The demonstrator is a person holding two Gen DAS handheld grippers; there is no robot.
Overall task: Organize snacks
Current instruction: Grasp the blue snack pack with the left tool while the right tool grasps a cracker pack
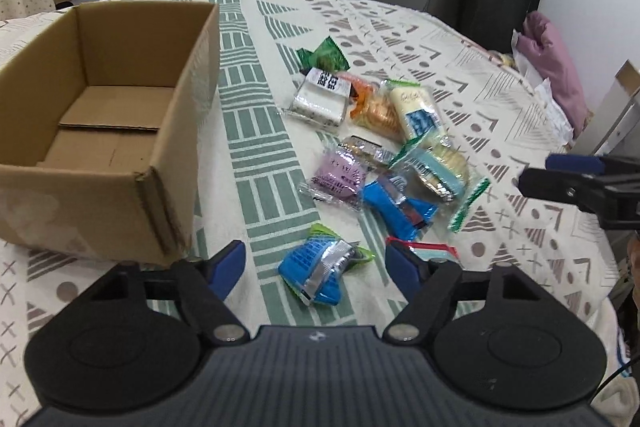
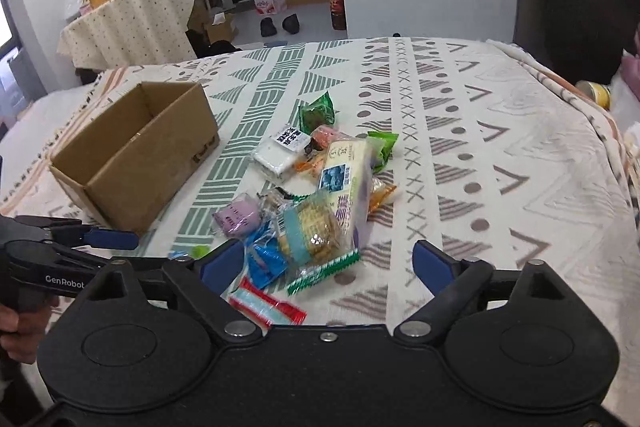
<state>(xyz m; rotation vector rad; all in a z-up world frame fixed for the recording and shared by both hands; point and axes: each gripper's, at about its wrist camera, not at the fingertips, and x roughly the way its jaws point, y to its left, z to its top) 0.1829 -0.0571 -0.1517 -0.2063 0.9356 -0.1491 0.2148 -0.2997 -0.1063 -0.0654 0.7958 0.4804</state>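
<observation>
Patterned cloth (image 1: 400,27) is covering the whole surface, green/grey triangles + stripes. Cardboard box (image 1: 100,99) is sitting on it to my L, open top, nothing inside, flaps folded flat on its floor. Snack pile (image 1: 372,143) is lying loose on the cloth just R of the box, not touching it. Going thru the pile big to small: long cream pkt w/ blue picture (image 1: 418,111) is lying over an orange pkt (image 1: 372,107); clear cookie pkt w/ green-white edge (image 1: 440,175) is sitting near the middle; white pkt w/ black label (image 1: 320,97) is at the far L side w/ a green pkt (image 1: 324,55) behind it; purple pkt (image 1: 340,175) and a blue pkt (image 1: 400,211) are touching in the near part. My left gripper (image 1: 316,263) is hovering wide open over a blue/silver pkt (image 1: 320,271), pads either side, not touching. Red-edged pkt (image 2: 266,305) is lying just ahead of my right gripper (image 2: 328,259), which is also spread wide, holding nothing, over the near edge of the pile.
</observation>
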